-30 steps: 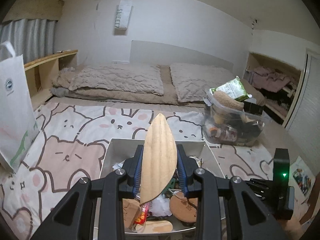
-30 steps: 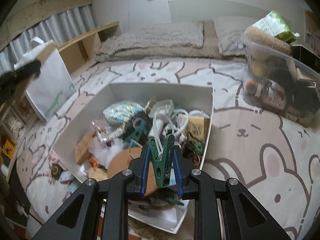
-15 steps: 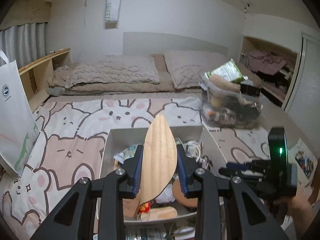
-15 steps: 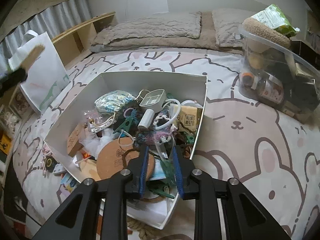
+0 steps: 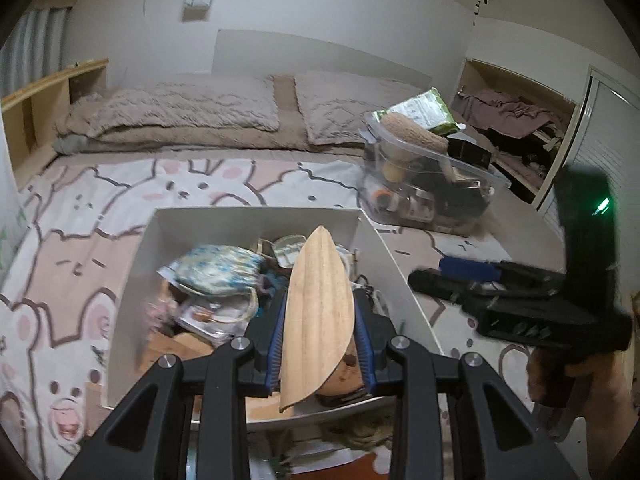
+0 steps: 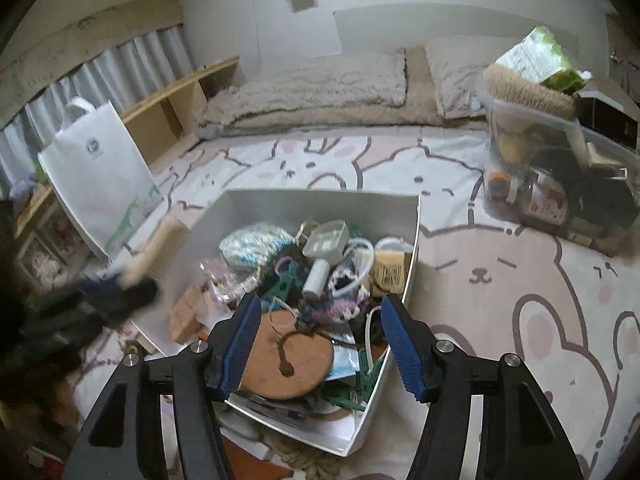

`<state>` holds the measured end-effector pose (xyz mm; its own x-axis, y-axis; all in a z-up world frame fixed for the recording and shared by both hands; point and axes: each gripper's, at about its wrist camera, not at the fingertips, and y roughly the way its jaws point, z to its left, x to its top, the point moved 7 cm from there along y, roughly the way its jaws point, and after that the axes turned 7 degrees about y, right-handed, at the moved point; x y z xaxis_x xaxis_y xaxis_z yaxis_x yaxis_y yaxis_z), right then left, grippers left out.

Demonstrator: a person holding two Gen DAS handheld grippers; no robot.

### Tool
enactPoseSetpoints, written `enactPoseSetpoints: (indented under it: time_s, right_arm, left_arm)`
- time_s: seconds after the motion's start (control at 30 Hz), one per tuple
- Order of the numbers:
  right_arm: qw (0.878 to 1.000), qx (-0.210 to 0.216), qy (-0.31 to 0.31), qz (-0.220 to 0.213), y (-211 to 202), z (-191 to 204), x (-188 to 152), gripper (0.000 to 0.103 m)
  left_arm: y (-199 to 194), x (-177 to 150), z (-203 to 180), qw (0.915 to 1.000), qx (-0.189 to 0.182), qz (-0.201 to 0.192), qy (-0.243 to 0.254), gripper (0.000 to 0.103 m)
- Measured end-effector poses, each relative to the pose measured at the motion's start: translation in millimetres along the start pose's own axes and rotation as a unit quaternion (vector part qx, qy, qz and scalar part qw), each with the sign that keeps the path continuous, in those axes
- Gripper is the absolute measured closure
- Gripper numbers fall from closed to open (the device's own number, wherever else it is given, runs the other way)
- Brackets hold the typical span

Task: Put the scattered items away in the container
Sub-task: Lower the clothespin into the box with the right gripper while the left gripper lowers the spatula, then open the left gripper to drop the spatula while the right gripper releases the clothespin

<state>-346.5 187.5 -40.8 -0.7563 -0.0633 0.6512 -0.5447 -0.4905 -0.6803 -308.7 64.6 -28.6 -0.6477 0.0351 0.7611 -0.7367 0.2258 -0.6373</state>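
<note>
A white box [image 5: 240, 220] on the bear-print blanket holds a jumble of small items. My left gripper [image 5: 318, 320] is shut on a leaf-shaped wooden piece [image 5: 318, 304], held upright above the box's near end. The right wrist view shows this gripper [image 6: 120, 292] as a blur at the box's left side, with the wooden piece [image 6: 160, 248] sticking up from it. My right gripper [image 6: 320, 320] hovers over the box [image 6: 320, 200] with its jaws opening and nothing gripped. Under it lie a round cork mat [image 6: 288, 360] and green clothes pegs [image 6: 284, 284]. From the left wrist, the right gripper [image 5: 444, 278] is just right of the box.
A clear plastic tub [image 6: 560, 184] full of things stands at the right. A white paper bag [image 6: 96, 184] leans at the left by a low wooden shelf [image 6: 172, 104]. Beige pillows [image 6: 320, 80] lie behind. Rope and loose bits [image 6: 296, 456] sit at the box's near edge.
The right gripper opened and let go of the green peg, which dropped into the box. The left gripper sank toward the box with the wooden piece still held.
</note>
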Motion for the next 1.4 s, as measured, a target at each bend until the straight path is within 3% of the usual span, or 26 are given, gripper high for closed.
enactPoseSetpoints:
  time_s: [0.23,0.5,1.03,1.07,1.13,1.17,1.4]
  right_arm:
    - [0.998,0.031,0.029,-0.040,-32.6,0.8,14.2,0.040]
    - [0.997,0.038,0.044,-0.044,-40.8,-2.1,15.2,0.040]
    - [0.996,0.051,0.052,-0.044,-40.2,2.6,15.4,0.039]
    - [0.996,0.051,0.053,-0.045,-40.2,2.5,16.0,0.039]
    - [0.996,0.051,0.054,-0.046,-40.6,2.2,17.6,0.039]
    - [0.996,0.052,0.054,-0.047,-41.4,1.4,18.0,0.039]
    - [0.995,0.054,0.062,-0.047,-41.0,-6.2,17.1,0.040]
  left_arm:
    - [29.0,-20.3,-25.2,0.9987,-0.035,0.036,-0.008,0.072]
    - [52.8,-35.5,-54.2,0.9953,-0.065,0.069,-0.017,0.072]
    - [94.0,-17.7,-61.6,0.9937,-0.067,0.066,-0.061,0.072]
    - [97.0,-18.1,-61.4,0.9924,-0.072,0.070,-0.072,0.068]
    - [97.6,-20.1,-57.9,0.9910,-0.068,0.069,-0.093,0.015]
    - [96.0,-21.1,-57.4,0.9904,-0.073,0.065,-0.098,0.007]
    - [88.7,-26.2,-52.4,0.9910,-0.061,0.068,-0.098,0.007]
